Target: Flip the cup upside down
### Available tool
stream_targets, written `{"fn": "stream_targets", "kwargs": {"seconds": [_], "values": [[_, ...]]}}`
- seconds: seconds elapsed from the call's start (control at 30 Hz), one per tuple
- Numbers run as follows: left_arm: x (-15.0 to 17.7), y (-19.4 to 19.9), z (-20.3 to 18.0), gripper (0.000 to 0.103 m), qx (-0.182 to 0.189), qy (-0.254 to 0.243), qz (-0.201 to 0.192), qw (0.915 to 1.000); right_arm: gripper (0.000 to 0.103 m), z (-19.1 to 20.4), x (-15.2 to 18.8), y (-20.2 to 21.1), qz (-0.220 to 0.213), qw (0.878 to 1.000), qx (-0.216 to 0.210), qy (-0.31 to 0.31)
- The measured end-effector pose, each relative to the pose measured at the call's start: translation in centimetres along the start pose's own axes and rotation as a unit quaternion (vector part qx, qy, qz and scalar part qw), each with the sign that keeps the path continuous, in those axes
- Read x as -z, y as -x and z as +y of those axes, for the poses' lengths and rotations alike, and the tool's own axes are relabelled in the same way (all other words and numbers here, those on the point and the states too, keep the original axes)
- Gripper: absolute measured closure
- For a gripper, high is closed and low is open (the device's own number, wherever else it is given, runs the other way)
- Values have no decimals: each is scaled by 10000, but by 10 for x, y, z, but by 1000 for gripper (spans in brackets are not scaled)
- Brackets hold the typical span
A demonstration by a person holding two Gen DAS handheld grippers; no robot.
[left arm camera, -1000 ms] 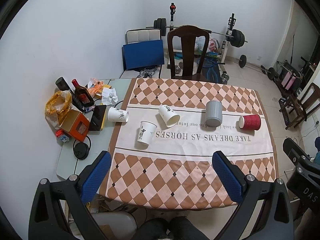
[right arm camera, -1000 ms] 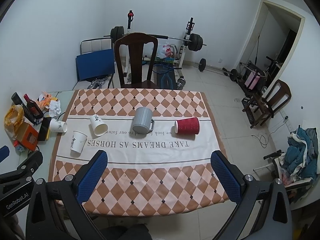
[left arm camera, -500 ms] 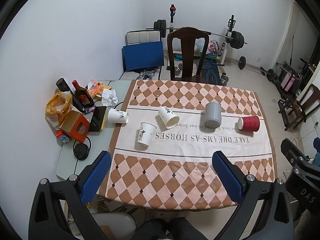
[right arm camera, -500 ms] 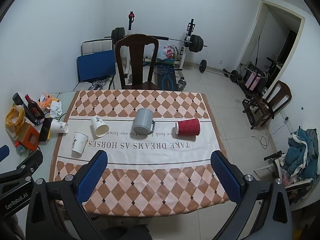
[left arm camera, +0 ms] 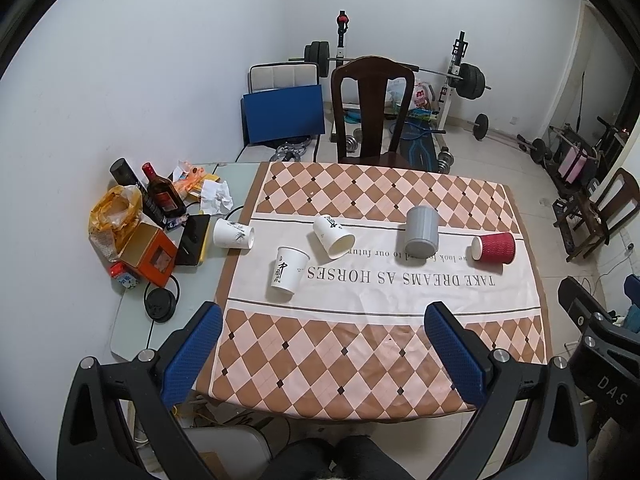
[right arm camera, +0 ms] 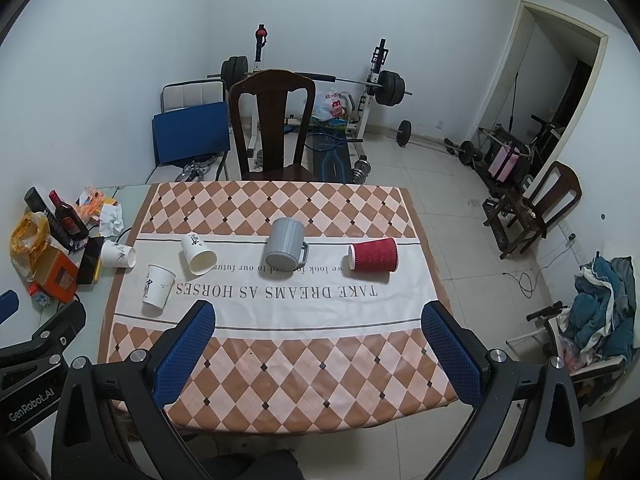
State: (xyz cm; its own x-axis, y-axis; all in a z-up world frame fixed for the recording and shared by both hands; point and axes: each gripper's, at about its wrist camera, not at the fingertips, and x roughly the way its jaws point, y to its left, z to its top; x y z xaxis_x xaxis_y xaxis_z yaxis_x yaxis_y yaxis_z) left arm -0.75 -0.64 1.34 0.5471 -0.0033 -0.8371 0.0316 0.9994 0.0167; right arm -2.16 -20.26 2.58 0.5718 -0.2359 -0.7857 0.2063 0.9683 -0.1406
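Note:
Several cups lie on their sides on the checked tablecloth (left arm camera: pixel 360 352): a red ribbed paper cup (left arm camera: pixel 494 247) (right arm camera: pixel 374 255) at the right, a grey mug (left arm camera: pixel 421 231) (right arm camera: pixel 285 249) in the middle, and three white paper cups (left arm camera: pixel 333 236) (left arm camera: pixel 288 267) (left arm camera: pixel 233 233) at the left. My left gripper (left arm camera: pixel 324 356) is open and empty, held high above the table's near edge. My right gripper (right arm camera: pixel 318 354) is open and empty too, also high over the near edge.
A side table at the left holds a bottle (left arm camera: pixel 162 196), an orange box (left arm camera: pixel 149 254), a yellow bag (left arm camera: pixel 114 216), a phone and crumpled tissue. A dark wooden chair (left arm camera: pixel 374 114) stands behind the table. Weight equipment fills the back of the room.
Both grippers have drifted slightly back and up, so the table looks a little farther away. The cups have not moved. Both grippers stay open.

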Motion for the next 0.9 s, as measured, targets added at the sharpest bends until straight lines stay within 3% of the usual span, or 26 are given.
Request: {"fn": "stream_targets", "kwargs": {"seconds": [0.9], "values": [[-5, 2, -1, 0, -53, 48, -14, 10000, 0, -1, -4, -1, 23, 10000, 24, -33]]}}
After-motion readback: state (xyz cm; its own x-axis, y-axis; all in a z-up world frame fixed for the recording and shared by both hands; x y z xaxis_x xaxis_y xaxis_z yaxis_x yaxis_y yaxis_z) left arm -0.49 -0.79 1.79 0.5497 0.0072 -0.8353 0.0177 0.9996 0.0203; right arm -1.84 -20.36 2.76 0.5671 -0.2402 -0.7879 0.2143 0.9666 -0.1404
